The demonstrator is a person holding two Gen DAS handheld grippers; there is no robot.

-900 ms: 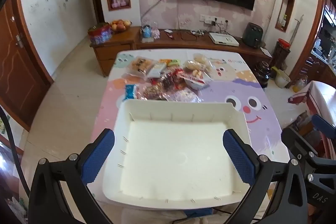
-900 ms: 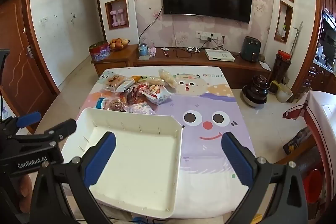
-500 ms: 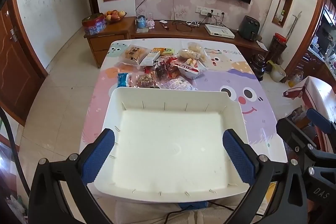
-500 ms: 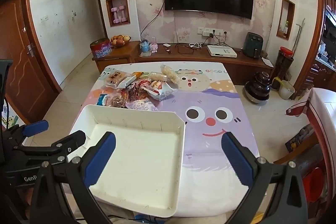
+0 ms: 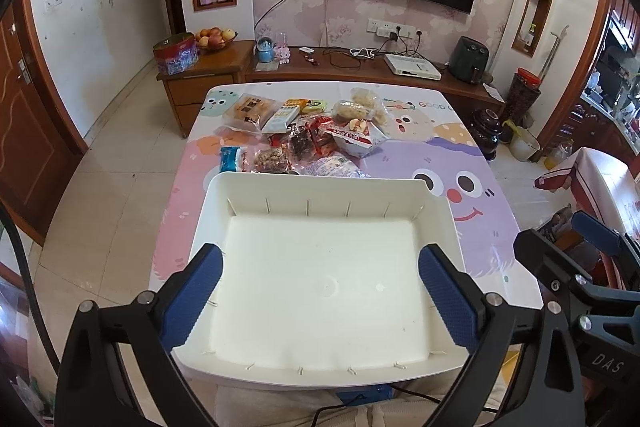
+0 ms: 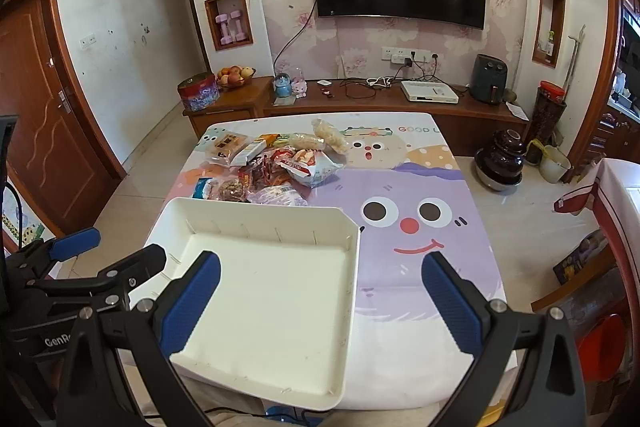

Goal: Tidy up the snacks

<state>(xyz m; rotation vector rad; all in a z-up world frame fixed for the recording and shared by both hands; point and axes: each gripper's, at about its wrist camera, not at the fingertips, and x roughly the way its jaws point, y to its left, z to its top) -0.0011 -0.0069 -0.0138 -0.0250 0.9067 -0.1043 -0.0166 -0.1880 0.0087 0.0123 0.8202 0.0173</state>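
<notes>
An empty white plastic bin (image 5: 320,187) sits at the near edge of the table; it also shows in the right wrist view (image 6: 264,219). Behind it lies a heap of snack packets (image 5: 308,139), also seen from the right wrist (image 6: 272,163). My left gripper (image 5: 320,295) is open and empty, held above the bin's near half. My right gripper (image 6: 320,303) is open and empty, above the bin's right wall and the tablecloth. Each gripper shows at the edge of the other's view.
The table (image 6: 420,195) carries a cartoon-face cloth. Behind it stands a low wooden TV cabinet (image 5: 360,67) with a fruit bowl (image 5: 214,37) and a red tin (image 5: 176,55). A dark pot (image 6: 500,159) stands on the floor at right.
Both grippers have risen and tilted up a little, so the table and bin sit lower and farther in view. Both stay open. The bin and snacks have not moved.
</notes>
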